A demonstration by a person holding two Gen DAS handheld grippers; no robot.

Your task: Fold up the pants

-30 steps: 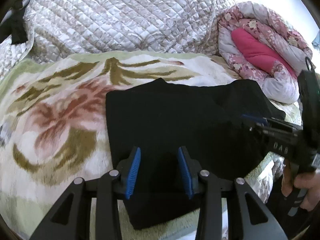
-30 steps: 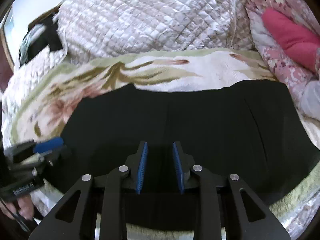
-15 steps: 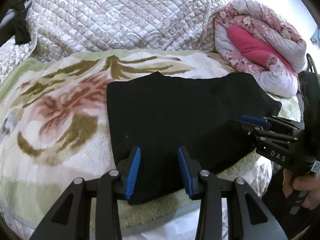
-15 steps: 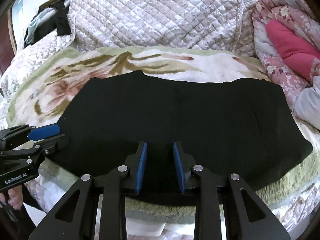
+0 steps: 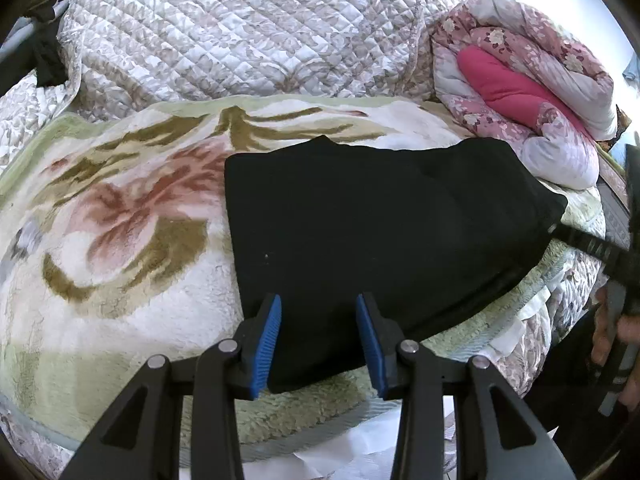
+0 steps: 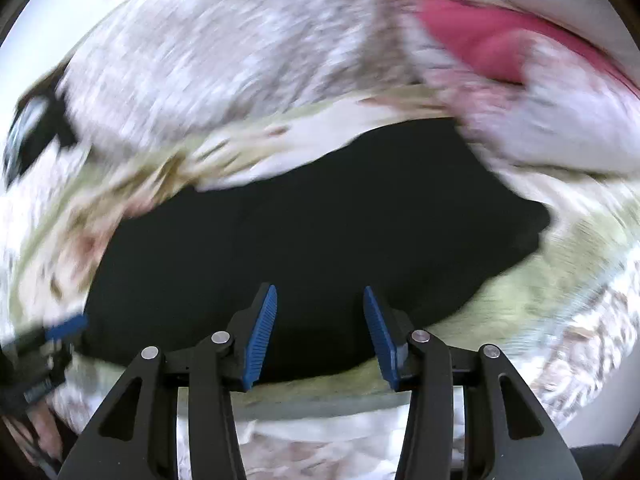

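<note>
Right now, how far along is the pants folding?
Done: the black pants lie flat on the floral blanket, folded into a wide band. In hand: nothing. The left gripper hovers open over the near edge, and the right gripper has just been opening its jaws, nothing between them. Left: probably folding the band across into a compact stack.

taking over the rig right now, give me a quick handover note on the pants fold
Left gripper: open, nothing between the pads, poised over the near edge of the black pants.
Right gripper: jaws have just been opening, holding nothing, at the pants' right side.
Pants lie flat as a folded rectangle on the floral blanket.
Done: pants folded at least once and released.
Left: possibly one more fold across.
</note>
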